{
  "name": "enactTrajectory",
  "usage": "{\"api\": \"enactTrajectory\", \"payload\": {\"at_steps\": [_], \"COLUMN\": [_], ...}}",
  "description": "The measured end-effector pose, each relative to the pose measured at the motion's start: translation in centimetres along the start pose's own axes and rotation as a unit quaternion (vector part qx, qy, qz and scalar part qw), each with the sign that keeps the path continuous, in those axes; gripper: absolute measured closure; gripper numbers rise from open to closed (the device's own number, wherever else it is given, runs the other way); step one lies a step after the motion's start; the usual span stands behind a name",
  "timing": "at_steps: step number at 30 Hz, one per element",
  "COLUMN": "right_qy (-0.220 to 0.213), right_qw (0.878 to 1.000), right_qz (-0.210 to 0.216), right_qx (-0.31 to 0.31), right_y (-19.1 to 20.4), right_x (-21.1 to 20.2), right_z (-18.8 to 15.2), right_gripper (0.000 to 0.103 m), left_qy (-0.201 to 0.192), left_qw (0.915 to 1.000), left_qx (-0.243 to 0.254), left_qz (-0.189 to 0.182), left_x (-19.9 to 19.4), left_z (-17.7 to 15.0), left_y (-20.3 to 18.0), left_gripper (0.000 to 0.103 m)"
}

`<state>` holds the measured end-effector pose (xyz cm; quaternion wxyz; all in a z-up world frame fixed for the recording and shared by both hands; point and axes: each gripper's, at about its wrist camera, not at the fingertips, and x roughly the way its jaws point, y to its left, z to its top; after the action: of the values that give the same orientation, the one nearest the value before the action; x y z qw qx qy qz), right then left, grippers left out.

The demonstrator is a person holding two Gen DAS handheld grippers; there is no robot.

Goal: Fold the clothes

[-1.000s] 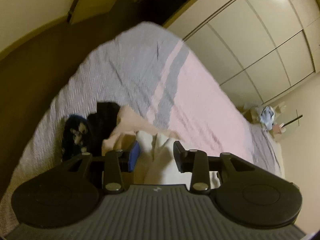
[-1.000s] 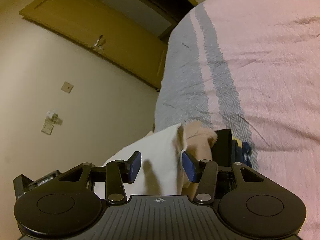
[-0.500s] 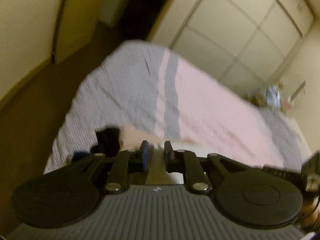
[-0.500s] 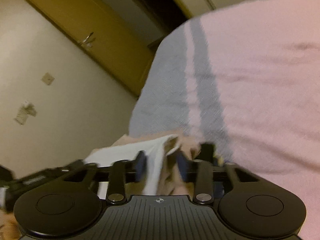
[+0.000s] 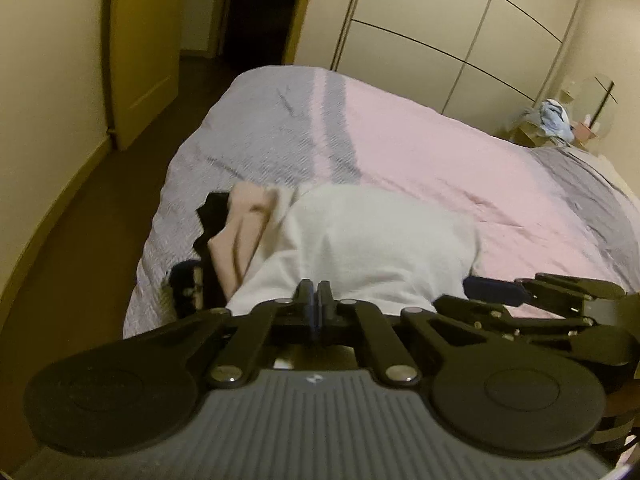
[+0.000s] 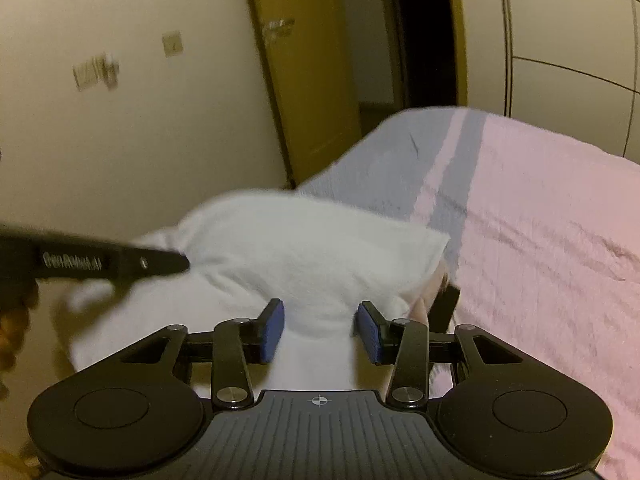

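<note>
Left gripper (image 5: 315, 300) jaws clamp one white garment (image 5: 372, 236); right gripper (image 6: 319, 330) jaws gape.

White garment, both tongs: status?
Left tongs shut on white garment edge. Right tongs open, cloth between pads, no squeeze. Peach and black clothes piled alongside on bed.
</note>
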<state>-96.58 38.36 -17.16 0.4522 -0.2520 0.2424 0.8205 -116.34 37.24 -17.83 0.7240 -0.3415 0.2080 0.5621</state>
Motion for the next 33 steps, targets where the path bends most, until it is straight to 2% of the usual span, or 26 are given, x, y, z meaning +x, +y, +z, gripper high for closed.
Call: {"api": "enactTrajectory", "payload": {"at_steps": [3,8,12,14,17,19,24,26,29,33], "right_qy": [0.008,-0.005,-0.013,-0.005,0.055,0.071,0.043,0.060,0.099,0.071], "right_qw": [1.000,1.000,1.000,1.000,0.998,0.997,0.999,0.998,0.995,0.997], "right_qz": [0.000,0.002,0.021,0.022,0.011,0.004,0.011,0.017,-0.002,-0.005], "right_qx": [0.011,0.030,0.014,0.002,-0.003,-0.007,-0.005,-0.003,-0.004,-0.006], "right_y": [-0.5,-0.8,0.9,1.9,2.6,2.6,2.8,3.1,3.1,3.1], "right_x": [0.0,-4.1,-7.7,-7.5,-5.0,-4.7,-7.3,-7.0,-6.2,-8.1], "right_z": [0.5,1.4,0.8,0.2,-1.1,-1.5,-1.3,-1.9,-2.8,-2.5], "right_gripper": [0.060,0.060,0.060,0.060,0.060,0.060,0.060,0.060,0.060,0.060], "left_qy": [-0.002,-0.029,-0.012,0.005,0.025,0.029,0.027,0.037,0.044,0.034], "left_qw": [0.9998,0.9992,0.9996,0.9994,0.9976,0.9974,0.9974,0.9966,0.9958,0.9965], "left_qx": [-0.018,-0.008,0.002,0.010,0.013,0.008,0.012,0.013,0.006,0.011], "left_qz": [-0.001,0.025,0.024,0.032,0.063,0.066,0.066,0.073,0.080,0.076], "left_x": [-0.5,-5.6,-7.7,-7.2,-6.0,-6.4,-8.0,-7.9,-8.3,-10.0], "left_z": [0.3,0.6,-0.9,-2.0,-3.1,-3.2,-3.9,-4.6,-5.2,-4.8], "left_y": [0.5,-0.8,-2.0,-2.1,-1.8,-1.5,-1.5,-1.5,-1.5,-2.0], "left_gripper": [0.101,0.099,0.099,0.095,0.095,0.095,0.095,0.095,0.095,0.095]}}
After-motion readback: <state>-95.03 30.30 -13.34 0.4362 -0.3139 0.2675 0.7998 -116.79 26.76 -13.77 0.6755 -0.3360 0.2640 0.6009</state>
